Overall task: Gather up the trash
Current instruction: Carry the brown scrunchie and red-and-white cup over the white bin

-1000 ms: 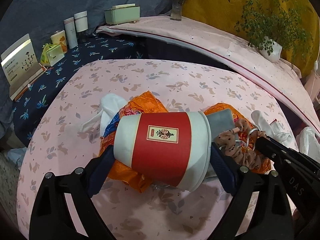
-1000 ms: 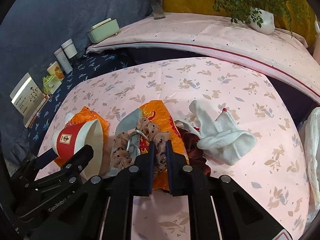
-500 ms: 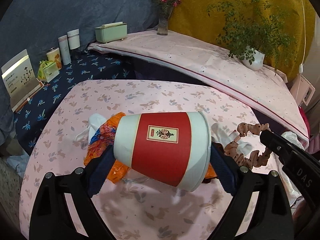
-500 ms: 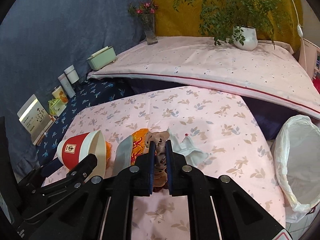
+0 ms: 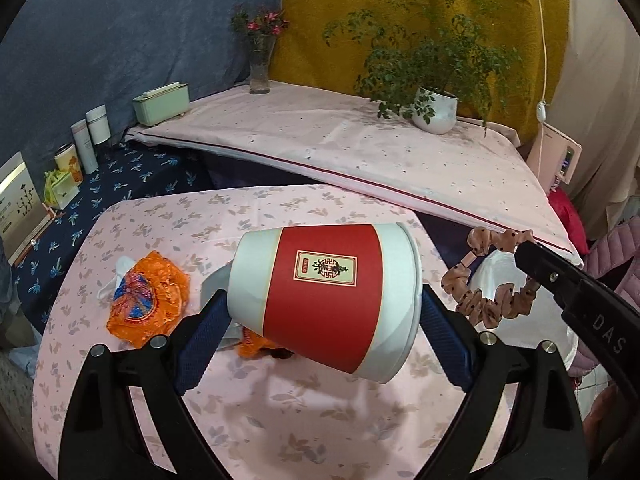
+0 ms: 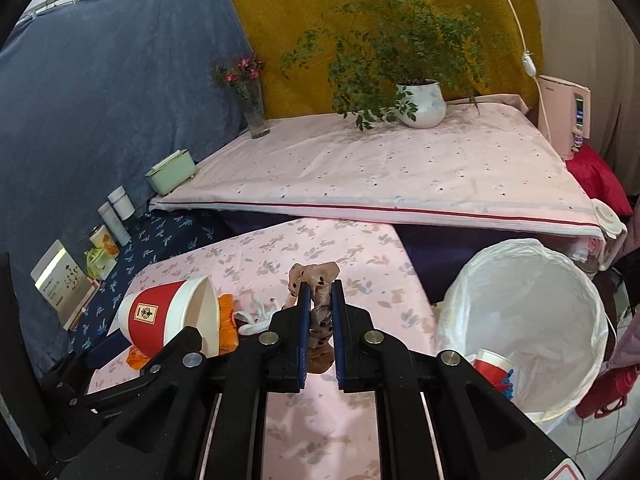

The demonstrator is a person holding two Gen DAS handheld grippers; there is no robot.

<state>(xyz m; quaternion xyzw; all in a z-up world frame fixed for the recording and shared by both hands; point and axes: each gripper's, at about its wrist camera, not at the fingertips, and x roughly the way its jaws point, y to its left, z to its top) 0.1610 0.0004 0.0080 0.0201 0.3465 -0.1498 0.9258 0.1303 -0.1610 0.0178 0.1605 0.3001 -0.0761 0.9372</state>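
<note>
Paper cup: the red-and-white paper cup [image 5: 326,300] lies on its side, clamped end to end between the blue pads of your left hand-held gripper [image 5: 320,332], lifted clear of the tabletop [image 5: 280,420].
Scrunchie: your right hand-held gripper [image 6: 320,320] is nearly closed, pinching a pink dotted fabric scrunchie [image 6: 318,280] that hangs as a ruffled loop.
Bin: a white plastic-lined bin [image 6: 560,280] stands just beside the tabletop's right edge, near your right gripper; one red paper cup [image 6: 492,368] lies inside.
Left on the tabletop: one crinkled orange wrapper [image 5: 148,300], a second orange scrap [image 5: 256,346] under the held cup, one white cloth [image 6: 258,312].
Surface: pink cloth, leaf print, soft folds.
</note>
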